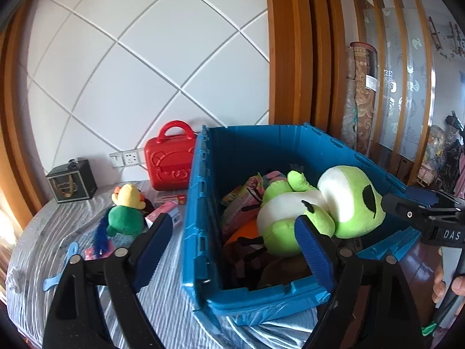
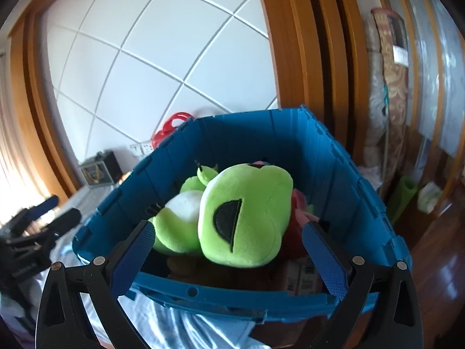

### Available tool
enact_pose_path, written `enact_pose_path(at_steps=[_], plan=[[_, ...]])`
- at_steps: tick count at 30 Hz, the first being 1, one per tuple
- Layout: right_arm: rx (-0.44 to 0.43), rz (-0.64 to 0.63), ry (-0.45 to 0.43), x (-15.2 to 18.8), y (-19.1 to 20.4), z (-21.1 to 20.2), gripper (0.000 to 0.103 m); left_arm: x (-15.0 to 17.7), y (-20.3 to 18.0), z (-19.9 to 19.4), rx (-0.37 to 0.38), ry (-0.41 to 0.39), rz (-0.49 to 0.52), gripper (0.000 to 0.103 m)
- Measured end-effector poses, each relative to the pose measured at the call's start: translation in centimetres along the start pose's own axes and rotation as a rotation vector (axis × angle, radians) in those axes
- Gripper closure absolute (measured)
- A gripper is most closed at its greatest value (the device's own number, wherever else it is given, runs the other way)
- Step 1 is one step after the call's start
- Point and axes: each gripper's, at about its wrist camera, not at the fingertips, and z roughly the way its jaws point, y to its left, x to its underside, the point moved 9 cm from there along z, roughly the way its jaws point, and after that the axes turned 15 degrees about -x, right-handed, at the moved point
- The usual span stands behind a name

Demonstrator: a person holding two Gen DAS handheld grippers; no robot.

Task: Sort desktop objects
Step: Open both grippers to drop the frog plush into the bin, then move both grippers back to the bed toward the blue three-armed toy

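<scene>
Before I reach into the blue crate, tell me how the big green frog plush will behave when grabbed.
The frog plush looks soft and stuffed, so it will probably squash between the fingers rather than resist. Its limbs splay loosely over the other items in the blue crate, so they will likely dangle when lifted. It is probably light for its bulk, and the fuzzy fabric should not slip much.

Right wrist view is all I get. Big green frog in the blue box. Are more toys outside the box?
Observer: Yes, a small plush with a yellow head and green body lies on the bed, left of the blue box.
Operator: What's that red loop behind the box?
Observer: The handle of a red toy case standing at the wall.
Operator: Is the left gripper holding anything?
Observer: No, the left gripper is open and empty.
</scene>
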Motion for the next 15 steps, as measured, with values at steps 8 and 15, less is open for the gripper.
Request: enact_pose_path(at_steps=[8, 15], plan=[[-0.034, -0.068, -0.033, -0.1, 5.2, 0.3, 0.0, 1.0, 5.0, -0.9, -0.052, -0.019, -0.054, 0.014], [-0.061, -0.11, -0.051, 0.3, 11.9, 2.1, 0.0, 2.6, 12.1, -0.1, -0.075, -0.008, -0.091, 0.014]])
